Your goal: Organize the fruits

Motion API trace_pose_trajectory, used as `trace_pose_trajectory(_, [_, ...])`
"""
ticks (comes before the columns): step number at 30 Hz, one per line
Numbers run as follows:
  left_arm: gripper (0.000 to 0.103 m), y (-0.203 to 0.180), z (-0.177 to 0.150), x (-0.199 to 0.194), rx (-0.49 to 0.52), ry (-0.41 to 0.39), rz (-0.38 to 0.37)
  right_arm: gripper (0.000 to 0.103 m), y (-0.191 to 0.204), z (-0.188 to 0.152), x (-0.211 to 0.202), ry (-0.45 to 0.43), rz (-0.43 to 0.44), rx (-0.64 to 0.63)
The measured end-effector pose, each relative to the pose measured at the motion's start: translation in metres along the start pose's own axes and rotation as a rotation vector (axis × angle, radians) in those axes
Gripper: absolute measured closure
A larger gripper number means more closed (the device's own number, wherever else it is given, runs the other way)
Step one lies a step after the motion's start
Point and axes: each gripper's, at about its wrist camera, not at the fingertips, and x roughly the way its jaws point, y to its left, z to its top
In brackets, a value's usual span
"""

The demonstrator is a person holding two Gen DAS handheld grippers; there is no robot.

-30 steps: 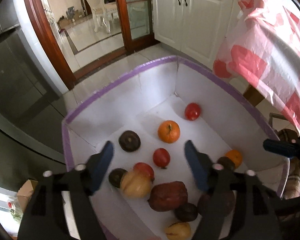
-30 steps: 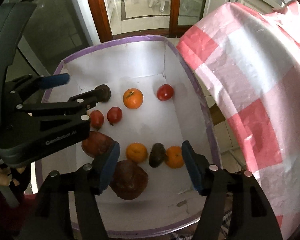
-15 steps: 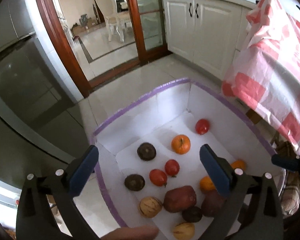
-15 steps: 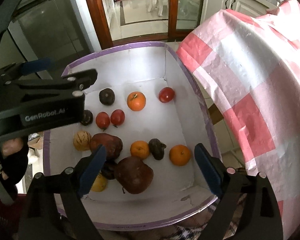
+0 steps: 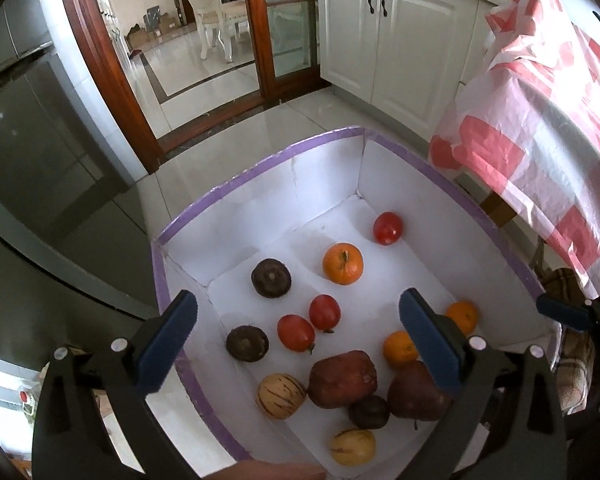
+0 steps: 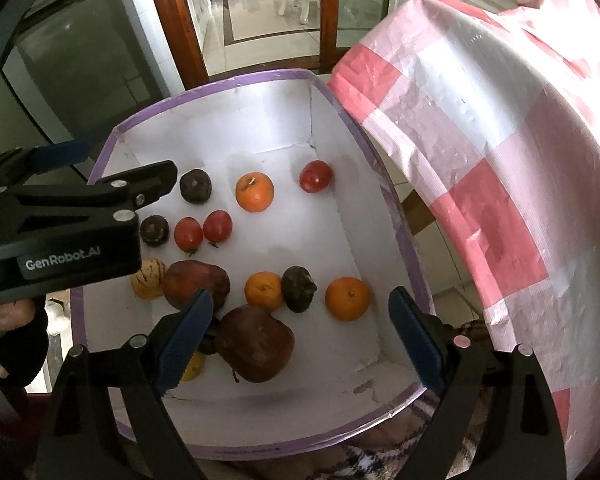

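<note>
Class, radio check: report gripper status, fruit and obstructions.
Left gripper open, empty. Right gripper open, empty. Fruit loose in white box. Nothing blocking.

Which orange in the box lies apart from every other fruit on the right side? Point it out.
The orange nearest the box's right wall; the second orange touches a dark fruit, the third lies further back.

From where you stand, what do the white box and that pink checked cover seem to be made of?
The white box looks like matte cardboard or foam board: creased flat panels, purple tape on the rim. The pink checked cover looks like thin glossy plastic sheeting: it shines and wrinkles as it drapes. Neither is certain.
</note>
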Motion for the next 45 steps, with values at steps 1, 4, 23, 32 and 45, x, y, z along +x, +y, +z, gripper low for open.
trace_pose_trajectory(1, [0.002, 0.001, 0.001, 0.001, -0.002, 0.002, -0.004, 0.016, 0.000, 0.000, 0.000, 0.002, 0.000, 0.002])
trace_pose_trajectory(4, [0.002, 0.002, 0.001, 0.004, -0.006, 0.009, -0.012, 0.016, 0.001, -0.001, 0.003, 0.008, 0.001, 0.002])
trace_pose_trajectory(23, [0.002, 0.011, -0.001, 0.013, -0.023, 0.033, -0.030, 0.016, 0.002, -0.005, 0.011, 0.038, 0.000, 0.004])
trace_pose_trajectory(32, [0.002, 0.011, -0.002, 0.014, -0.025, 0.037, -0.029, 0.016, 0.002, -0.005, 0.014, 0.047, -0.002, 0.009])
trace_pose_trajectory(45, [0.002, 0.012, -0.003, 0.015, -0.023, 0.044, -0.031, 0.016, 0.002, -0.006, 0.017, 0.061, -0.002, 0.011])
